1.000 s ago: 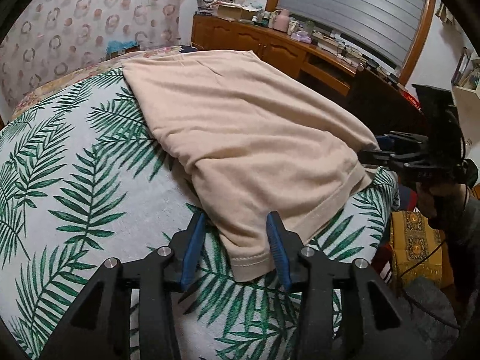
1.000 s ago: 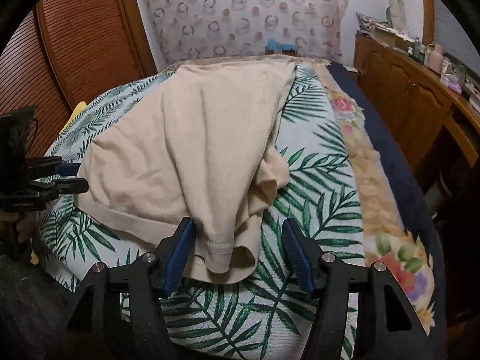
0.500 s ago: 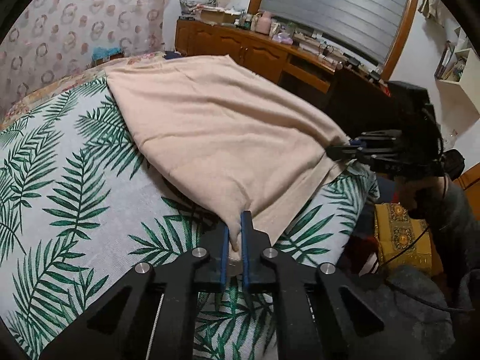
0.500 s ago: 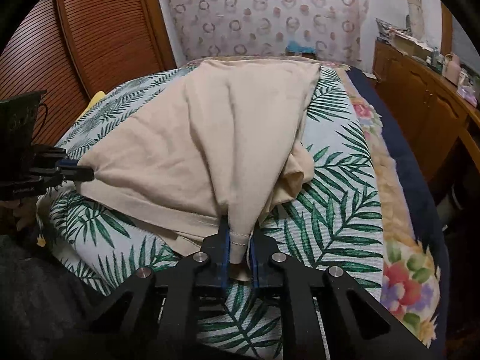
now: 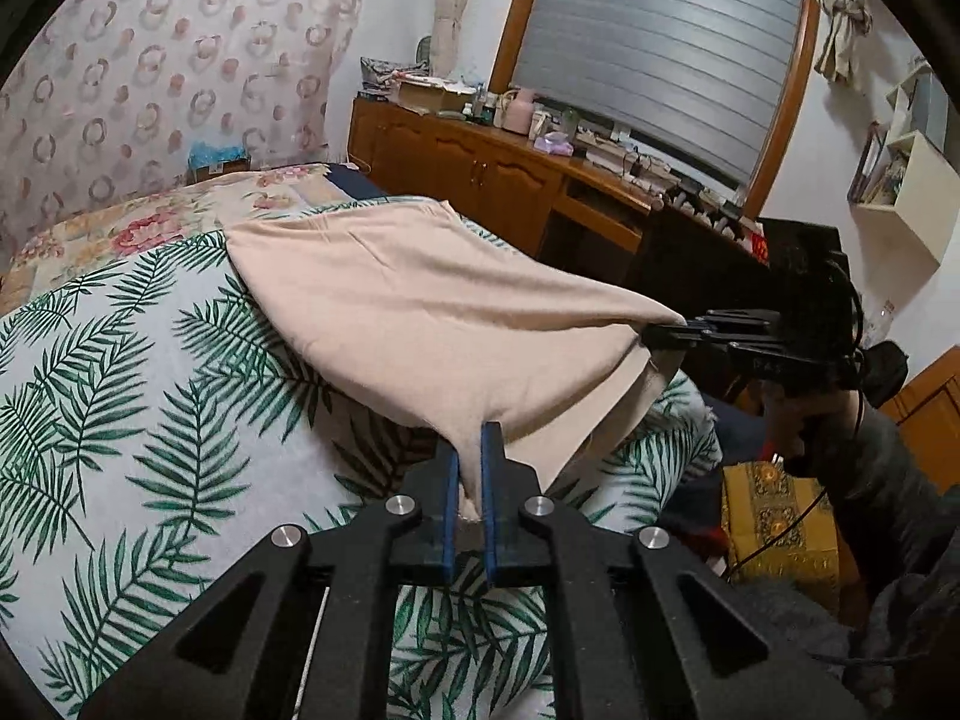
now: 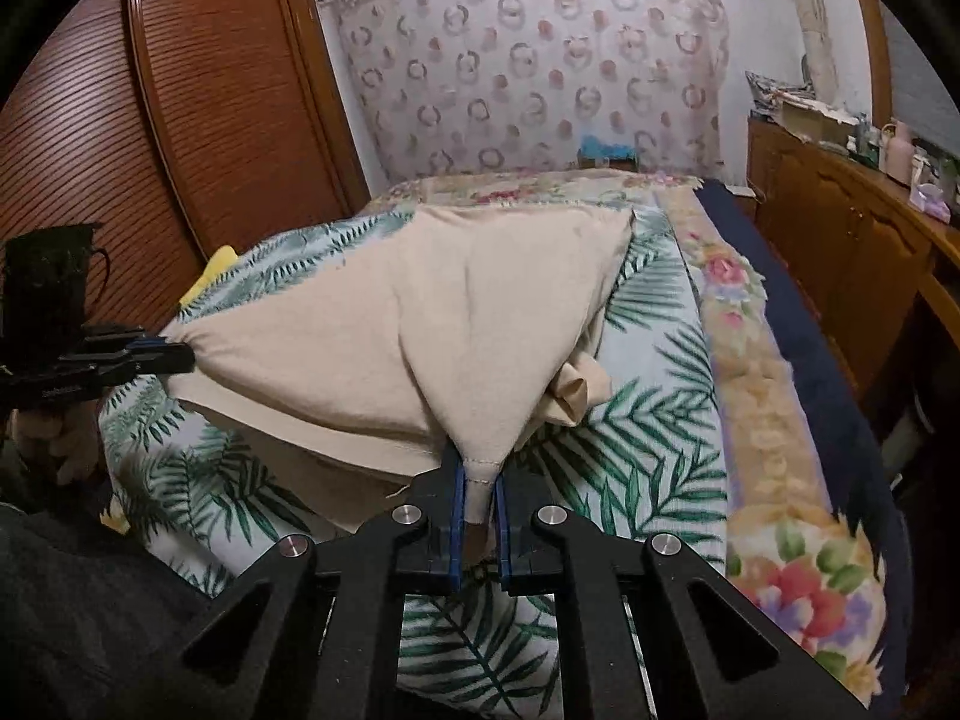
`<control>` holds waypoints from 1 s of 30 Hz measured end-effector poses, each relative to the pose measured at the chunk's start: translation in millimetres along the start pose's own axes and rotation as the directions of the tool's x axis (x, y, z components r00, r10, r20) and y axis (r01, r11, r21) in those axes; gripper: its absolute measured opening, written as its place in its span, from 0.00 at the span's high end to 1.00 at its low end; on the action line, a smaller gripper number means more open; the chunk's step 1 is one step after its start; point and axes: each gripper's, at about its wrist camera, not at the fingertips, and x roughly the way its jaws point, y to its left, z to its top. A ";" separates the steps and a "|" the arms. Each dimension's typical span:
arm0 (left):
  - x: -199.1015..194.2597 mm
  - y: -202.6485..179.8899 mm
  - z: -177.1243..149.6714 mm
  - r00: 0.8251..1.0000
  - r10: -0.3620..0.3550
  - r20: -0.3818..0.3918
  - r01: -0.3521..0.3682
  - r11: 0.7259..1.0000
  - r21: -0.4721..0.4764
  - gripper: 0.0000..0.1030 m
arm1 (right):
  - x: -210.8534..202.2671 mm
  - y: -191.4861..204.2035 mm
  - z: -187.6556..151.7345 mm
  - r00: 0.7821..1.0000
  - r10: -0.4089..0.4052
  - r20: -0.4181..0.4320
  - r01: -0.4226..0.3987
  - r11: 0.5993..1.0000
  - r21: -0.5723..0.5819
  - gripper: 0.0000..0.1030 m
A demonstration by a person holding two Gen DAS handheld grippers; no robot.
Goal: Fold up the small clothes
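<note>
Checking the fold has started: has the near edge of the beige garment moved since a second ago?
Yes. The beige garment near edge, flat before, now hangs lifted off the leaf-print bedspread, pinched by left gripper and right gripper.

Light: dim, even, indoor; source unseen | Shadows: soft under the lifted cloth (image 5: 432, 324) on the bed (image 5: 120, 408) | Glare: none | Focus: centre fairly sharp, slight softness | Edges: strong fisheye bending, black corner vignette

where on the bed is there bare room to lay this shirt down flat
Bare leaf-print sheet lies left of the beige shirt, and a strip lies between the shirt and the floral blanket. The wooden sideboard is crowded.
</note>
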 end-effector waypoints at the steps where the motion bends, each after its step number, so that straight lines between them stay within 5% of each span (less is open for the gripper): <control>1: -0.8 2.3 4.4 1.000 -0.002 0.006 0.002 1.000 -0.002 0.93 | -0.4 0.9 3.6 1.000 0.004 0.007 -0.004 1.000 0.000 0.92; 11: 19.1 49.4 90.0 0.994 0.062 0.088 -0.062 0.998 -0.001 0.93 | 13.5 -5.7 74.1 0.993 -0.016 0.115 0.025 0.997 -0.078 0.92; 30: 62.9 89.9 126.2 0.989 0.138 0.056 -0.138 0.990 0.008 0.93 | 84.7 -28.4 119.3 0.995 -0.006 0.102 0.017 0.993 -0.113 0.92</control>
